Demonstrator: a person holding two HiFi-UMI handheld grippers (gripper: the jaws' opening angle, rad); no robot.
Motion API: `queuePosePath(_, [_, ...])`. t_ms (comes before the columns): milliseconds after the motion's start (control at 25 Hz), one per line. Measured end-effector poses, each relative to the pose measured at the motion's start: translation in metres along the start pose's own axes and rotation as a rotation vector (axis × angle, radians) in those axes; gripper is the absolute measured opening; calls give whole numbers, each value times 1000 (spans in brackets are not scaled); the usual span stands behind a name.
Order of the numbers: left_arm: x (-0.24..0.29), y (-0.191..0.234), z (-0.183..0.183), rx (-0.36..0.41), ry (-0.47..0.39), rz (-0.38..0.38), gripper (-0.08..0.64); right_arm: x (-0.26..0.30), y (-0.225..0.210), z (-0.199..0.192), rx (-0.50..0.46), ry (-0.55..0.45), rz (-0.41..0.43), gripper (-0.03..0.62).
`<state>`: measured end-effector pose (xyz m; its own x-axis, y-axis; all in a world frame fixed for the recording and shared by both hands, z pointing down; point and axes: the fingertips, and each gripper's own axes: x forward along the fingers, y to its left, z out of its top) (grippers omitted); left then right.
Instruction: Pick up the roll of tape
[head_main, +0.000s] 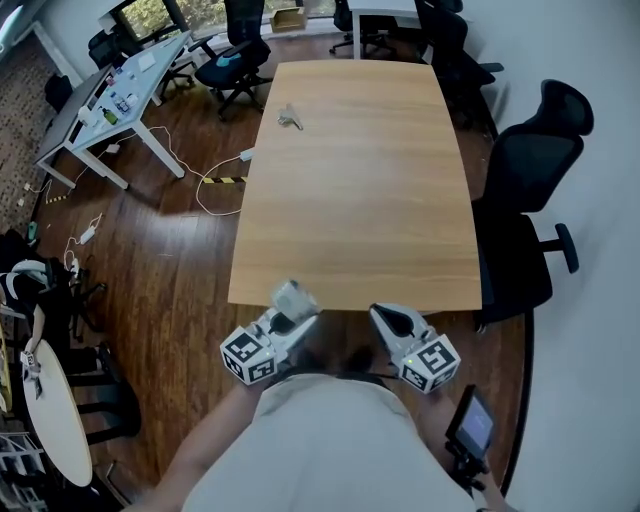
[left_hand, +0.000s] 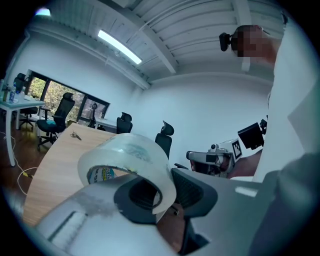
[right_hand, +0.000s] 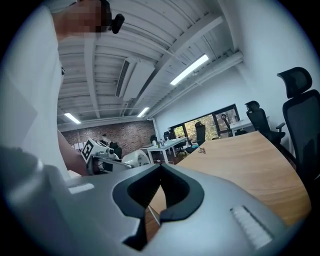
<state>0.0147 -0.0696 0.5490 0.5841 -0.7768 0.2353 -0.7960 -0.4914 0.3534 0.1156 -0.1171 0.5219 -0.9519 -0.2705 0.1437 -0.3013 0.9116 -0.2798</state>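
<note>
In the left gripper view a roll of clear tape with a printed core fills the middle, lifted off the wooden table. My left gripper is shut on the roll's wall. The head view puts that roll at the tip of the left gripper, just over the table's near edge. Beside it to the right, my right gripper holds nothing. In the right gripper view its jaws stand together, and the left gripper with the roll shows at the left.
A small metal object lies at the far left of the table. Black office chairs stand along the right side. A white desk and floor cables are at the left, and a small screen on a stand at the lower right.
</note>
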Motion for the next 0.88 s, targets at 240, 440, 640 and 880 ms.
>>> queuePosePath(240, [-45,11,-3,32,-16,-15,91,27,39,0,-45,19,-9,6])
queuePosePath(440, [-74,3,-12,49,-15,-41,92,42,81,-7,-72,49,6,6])
queuePosePath(640, [-99,0,-22,55,-1,-80,92,47,114,-10,-95,64,-4,6])
queuePosePath(880, [-111,-16,-34,40,27,-157,92,34,131,-16,-16,40,-62,6])
